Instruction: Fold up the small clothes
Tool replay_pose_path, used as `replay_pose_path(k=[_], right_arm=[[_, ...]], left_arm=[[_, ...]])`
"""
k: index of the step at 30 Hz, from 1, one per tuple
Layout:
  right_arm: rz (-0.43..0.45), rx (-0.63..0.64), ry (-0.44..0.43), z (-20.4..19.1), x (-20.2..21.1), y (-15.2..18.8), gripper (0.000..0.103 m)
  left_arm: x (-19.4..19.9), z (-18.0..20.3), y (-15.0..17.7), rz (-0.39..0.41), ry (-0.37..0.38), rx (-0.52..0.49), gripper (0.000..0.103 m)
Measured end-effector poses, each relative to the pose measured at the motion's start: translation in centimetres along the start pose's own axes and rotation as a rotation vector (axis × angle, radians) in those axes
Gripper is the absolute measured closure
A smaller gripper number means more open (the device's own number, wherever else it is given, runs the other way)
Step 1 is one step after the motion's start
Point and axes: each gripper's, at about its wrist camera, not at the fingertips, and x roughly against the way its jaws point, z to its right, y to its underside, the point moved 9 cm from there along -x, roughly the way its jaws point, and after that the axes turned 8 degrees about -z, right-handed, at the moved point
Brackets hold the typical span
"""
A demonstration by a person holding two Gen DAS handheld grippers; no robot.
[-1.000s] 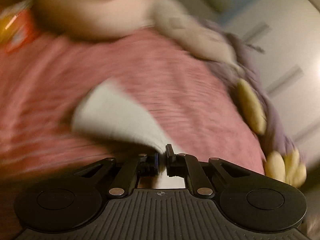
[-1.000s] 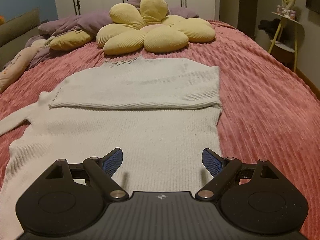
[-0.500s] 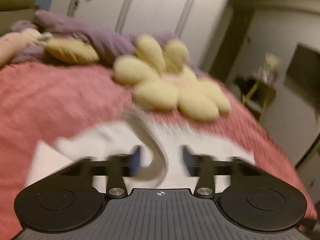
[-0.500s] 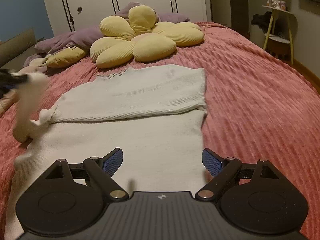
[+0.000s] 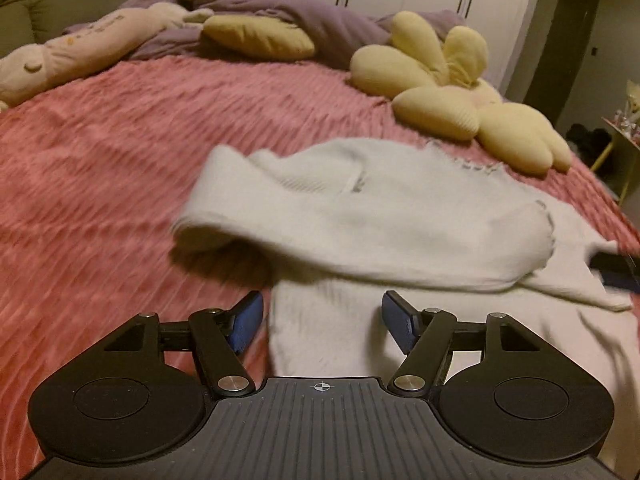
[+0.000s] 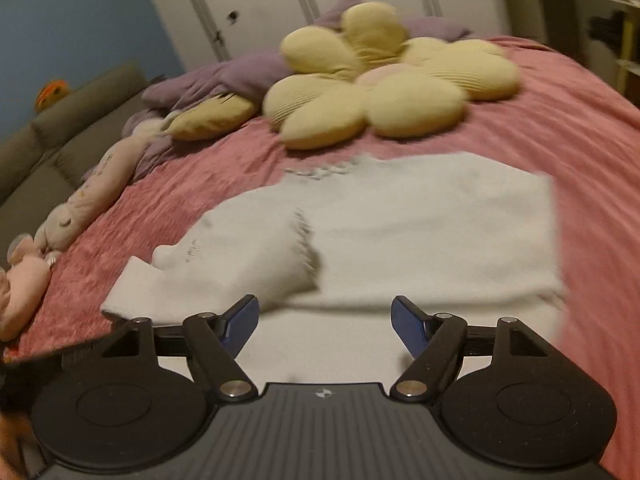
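A white knitted sweater (image 5: pixel 420 220) (image 6: pixel 432 232) lies flat on the pink bedspread (image 5: pixel 112 168) (image 6: pixel 588 128). Its left sleeve (image 5: pixel 248 220) (image 6: pixel 248 264) is folded across the body, the cuff end a little rumpled. My left gripper (image 5: pixel 322 308) hovers over the sweater's lower left edge with its jaws opening and nothing pressed between the blue pads. My right gripper (image 6: pixel 324 310) hangs over the lower body of the sweater, its jaws closing with no cloth gripped. A dark blurred edge of the right gripper (image 5: pixel 616 272) shows at the right of the left wrist view.
A yellow flower cushion (image 5: pixel 460 112) (image 6: pixel 384 92) lies just beyond the collar. A purple blanket (image 5: pixel 304 20) and a pale plush toy (image 5: pixel 80 52) (image 6: pixel 88 204) sit at the bed's far left. White wardrobe doors stand behind; a grey sofa (image 6: pixel 60 132) is on the left.
The left gripper carried the sleeve across the sweater, opened and let it drop there. The right gripper's jaws narrowed slightly and its view swung so the sweater sits further right.
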Motion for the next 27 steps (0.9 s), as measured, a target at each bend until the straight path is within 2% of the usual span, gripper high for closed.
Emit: replay_pose_path(k=[3,7,8,9,10,12,14,18,22,24,27], right_arm=[[-0.02,0.039,-0.047,-1.4,-3.3,-1.9,0.029],[-0.076,0.079,-0.031,-2.0,-6.9,-2.5,0.03],[-0.091,0.07,-0.038,-2.1,-7.6,-2.3,0.044],[-0.101,0.064,-0.059,-2.3,-7.9,-2.3,0.08],[-0.107,0.057,-0.065,-2.5,-8.1,-2.2,0.09],[-0.069,0.081,-0.037,-2.7,-7.4,-2.5,0.09],[0.025,0.129,0.026,-2.4,-5.6,-3.4,0.09],[0.158,0.045,0.159,1.8,-2.2,-5.4,0.09],[0.118,0.004,0.289,6.6,-2.2,-5.0,0.09],[0.073,-0.029,0.298,8.3,-2.7,-4.1,0.09],[0.038,-0.094,0.259,9.8,-3.0,-3.1,0.09]], left_arm=[[-0.5,-0.7,0.6,-0.018,0.012,0.029,0.027],[-0.6,-0.9,0.8,-0.013,0.013,0.019,0.026],[-0.6,-0.9,0.7,-0.011,0.011,0.018,0.026],[-0.6,-0.9,0.5,-0.004,0.008,0.02,0.026],[-0.5,-1.0,0.3,0.004,0.002,0.022,0.026],[-0.5,-1.3,-0.5,0.025,-0.024,0.022,0.026],[-0.7,-1.6,-1.3,0.03,-0.047,0.024,0.026],[-1.8,-1.6,-2.8,0.018,-0.065,0.03,0.026],[-3.4,-0.5,-3.8,0.002,-0.094,-0.005,0.028],[-4.0,-0.1,-4.3,-0.003,-0.101,-0.014,0.03],[-4.6,-0.1,-4.7,-0.013,-0.115,-0.016,0.033]])
